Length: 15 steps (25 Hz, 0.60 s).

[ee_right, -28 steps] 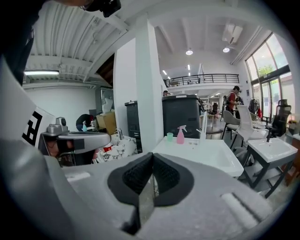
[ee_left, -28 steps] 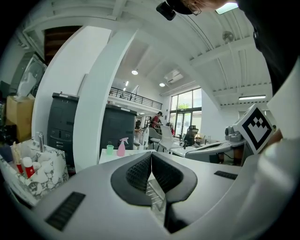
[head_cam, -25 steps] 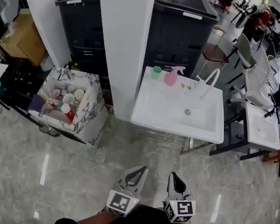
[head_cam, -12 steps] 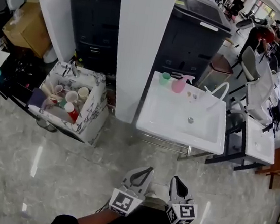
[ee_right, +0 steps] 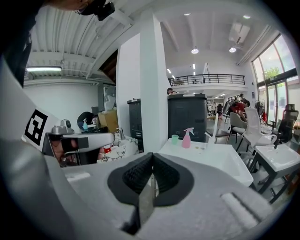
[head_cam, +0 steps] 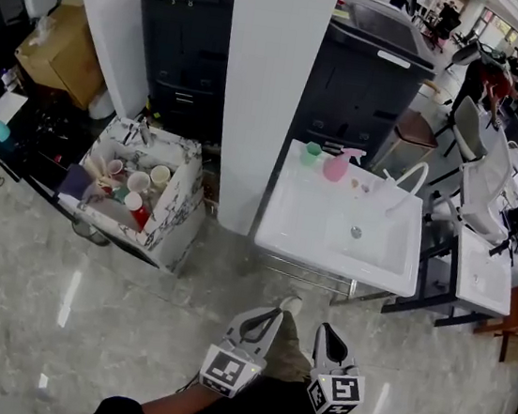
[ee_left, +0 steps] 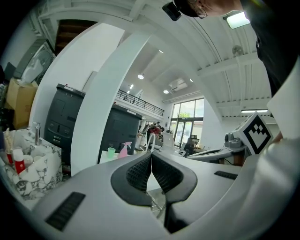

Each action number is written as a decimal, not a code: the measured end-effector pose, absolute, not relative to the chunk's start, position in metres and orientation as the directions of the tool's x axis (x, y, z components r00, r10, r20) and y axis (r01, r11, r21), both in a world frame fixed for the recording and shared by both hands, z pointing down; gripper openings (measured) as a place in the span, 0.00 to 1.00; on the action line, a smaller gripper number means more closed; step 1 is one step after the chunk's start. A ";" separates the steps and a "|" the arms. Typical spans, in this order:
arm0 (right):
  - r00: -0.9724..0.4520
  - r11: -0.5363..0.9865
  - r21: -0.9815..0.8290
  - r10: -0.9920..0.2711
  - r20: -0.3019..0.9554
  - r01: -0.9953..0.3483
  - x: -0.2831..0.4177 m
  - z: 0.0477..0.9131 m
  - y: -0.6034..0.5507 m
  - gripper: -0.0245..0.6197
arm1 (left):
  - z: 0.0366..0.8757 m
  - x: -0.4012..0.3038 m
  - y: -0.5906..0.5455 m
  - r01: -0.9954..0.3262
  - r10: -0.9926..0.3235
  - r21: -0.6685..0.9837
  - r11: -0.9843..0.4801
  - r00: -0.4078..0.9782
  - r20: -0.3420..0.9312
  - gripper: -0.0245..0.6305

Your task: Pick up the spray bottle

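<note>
At lower centre, pressed together, empty: left gripper (head_cam: 268,313) and right gripper (head_cam: 323,329). Far above, on rim of sink (head_cam: 278,215): pink spray bottle (head_cam: 337,165).

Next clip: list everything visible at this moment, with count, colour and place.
spray bottle: one, pink, back ledge of the sink
cup: one, green, just left of the spray bottle
sink: one, white, right of the pillar
faucet: one, white, back right of the sink
pillar: one, white, centre
cabinets: two, dark, behind the pillar on either side
marbled box: one, white and grey, left of the pillar, holding cups
cardboard box: one, brown, far left
second sink: one, white, right edge
left hand-held gripper: one, grey, bottom centre, shut, empty
right hand-held gripper: one, grey, beside it, shut, empty
</note>
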State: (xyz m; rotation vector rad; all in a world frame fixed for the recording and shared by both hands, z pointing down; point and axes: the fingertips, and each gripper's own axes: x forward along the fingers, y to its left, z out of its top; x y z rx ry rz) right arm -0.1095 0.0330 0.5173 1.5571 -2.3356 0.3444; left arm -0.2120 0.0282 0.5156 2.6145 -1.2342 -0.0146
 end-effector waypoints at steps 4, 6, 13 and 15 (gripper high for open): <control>-0.365 0.374 -0.045 -0.860 0.355 -0.926 -0.096 0.513 0.006 0.04 | 0.510 -0.202 0.004 -0.777 -0.778 0.201 -0.597 0.622 0.092 0.06; -0.380 0.382 -0.064 -0.860 0.339 -0.922 -0.093 0.515 -0.014 0.04 | 0.513 -0.197 -0.015 -0.787 -0.784 0.175 -0.592 0.613 0.102 0.06; -0.408 0.396 -0.103 -0.869 0.280 -0.913 -0.051 0.513 -0.119 0.04 | 0.526 -0.156 -0.117 -0.807 -0.792 0.129 -0.577 0.591 0.156 0.06; -0.403 0.382 -0.127 -0.875 0.270 -0.915 -0.030 0.510 -0.156 0.04 | 0.526 -0.141 -0.152 -0.817 -0.801 0.126 -0.562 0.576 0.161 0.06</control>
